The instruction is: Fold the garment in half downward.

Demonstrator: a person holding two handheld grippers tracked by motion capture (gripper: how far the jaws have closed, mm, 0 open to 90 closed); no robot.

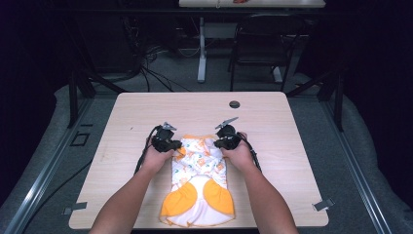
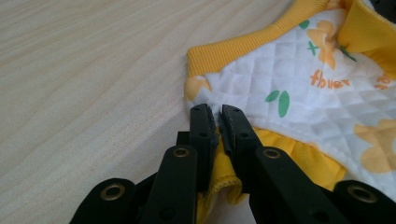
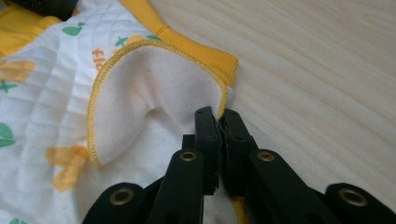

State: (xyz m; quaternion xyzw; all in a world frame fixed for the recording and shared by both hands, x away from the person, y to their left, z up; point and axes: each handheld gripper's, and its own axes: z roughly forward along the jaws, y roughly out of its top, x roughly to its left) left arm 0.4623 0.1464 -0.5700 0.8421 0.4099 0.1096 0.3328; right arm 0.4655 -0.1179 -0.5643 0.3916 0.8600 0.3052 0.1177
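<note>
I have the left gripper (image 1: pixel 174 144) pinched on the left edge of the baby garment (image 1: pixel 199 183), its 2 jaws closed on the quilted white fabric just below the yellow ribbed hem (image 2: pixel 243 46). The garment lies on the near half of the wooden table (image 1: pixel 122 126), between my 2 hands, yellow-patched end toward me. My right gripper (image 1: pixel 221 143) is clamped on the right edge, beside a turned-back flap (image 3: pixel 154 107) showing the plain lining. I judge this the grasp step of a fold; next I should lift both corners evenly and carry them together, keeping tension equal. The tabletop is pale woodgrain with a dark grommet hole (image 1: pixel 234 104); beyond it stand a chair (image 1: pixel 258 46), cables (image 1: pixel 151 66) and grey floor.
</note>
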